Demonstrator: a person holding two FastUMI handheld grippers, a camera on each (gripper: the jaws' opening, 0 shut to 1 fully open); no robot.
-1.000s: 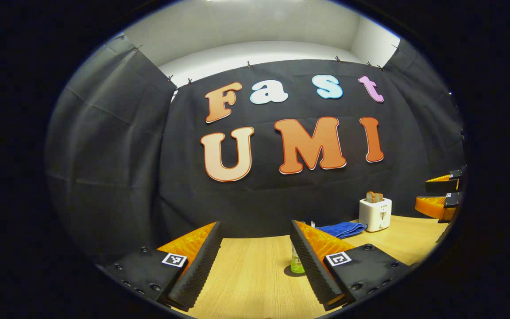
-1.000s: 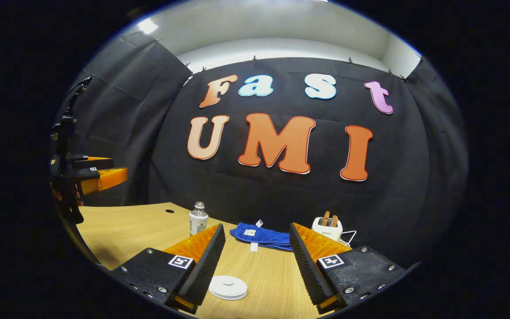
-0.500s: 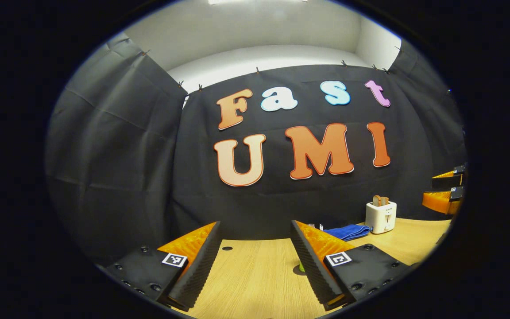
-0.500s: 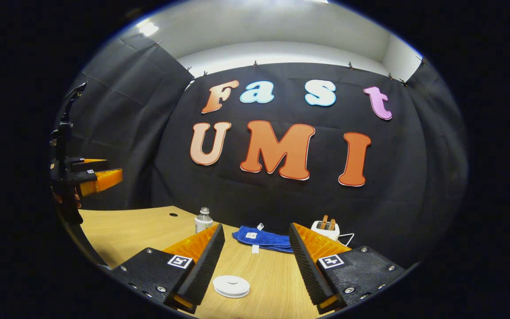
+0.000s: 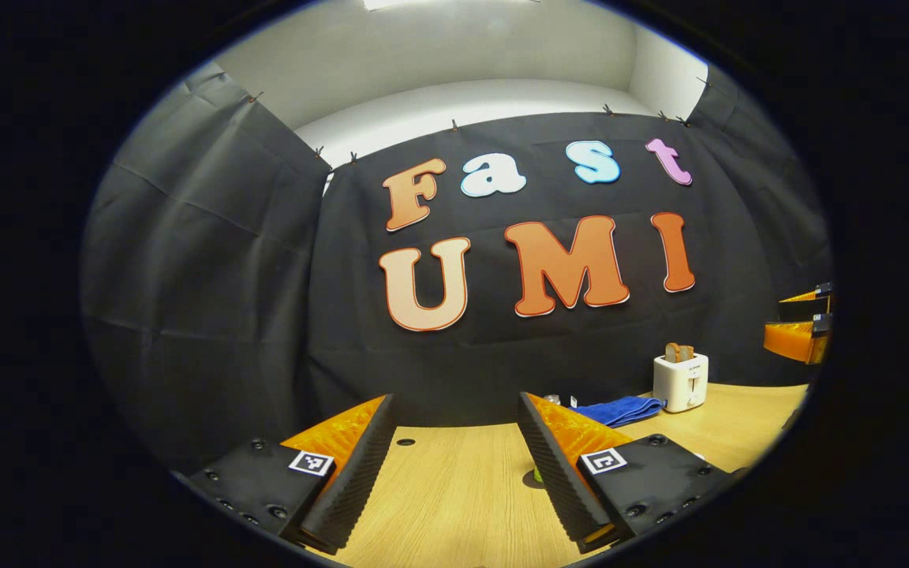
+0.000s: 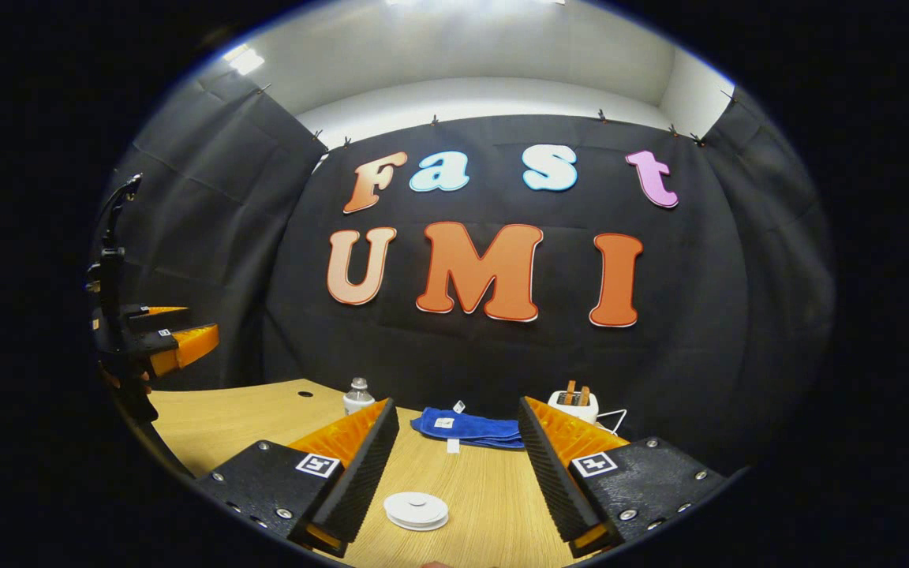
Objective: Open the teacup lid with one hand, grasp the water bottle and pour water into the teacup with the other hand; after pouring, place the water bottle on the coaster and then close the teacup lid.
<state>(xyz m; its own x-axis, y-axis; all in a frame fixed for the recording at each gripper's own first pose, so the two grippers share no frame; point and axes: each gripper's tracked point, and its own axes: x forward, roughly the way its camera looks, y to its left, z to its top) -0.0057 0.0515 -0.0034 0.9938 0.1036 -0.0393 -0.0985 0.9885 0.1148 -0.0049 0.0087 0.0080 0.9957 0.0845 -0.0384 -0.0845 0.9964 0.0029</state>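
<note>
Since a second ago the left tongs (image 5: 454, 457) have swung so that the green thing (image 5: 537, 475) on the tabletop (image 5: 454, 505) has slid almost wholly behind their right finger; only a sliver with its shadow shows, and I cannot tell whether it is the teacup. The right tongs (image 6: 458, 465) have shifted a little, and the bottle (image 6: 357, 396) now peeks over their left finger with less of it in sight. Both tongs are apart and hold nothing.

The bottle stands upright at the far side of the tabletop, near the blue cloth (image 6: 466, 427), untouched. A white disc (image 6: 417, 510), probably the coaster, lies bare between the right tongs' fingers. A toaster (image 6: 573, 405) stands beyond the cloth.

By the look of it nothing is done yet: lid, grasp, pour, placing and closing all remain.
</note>
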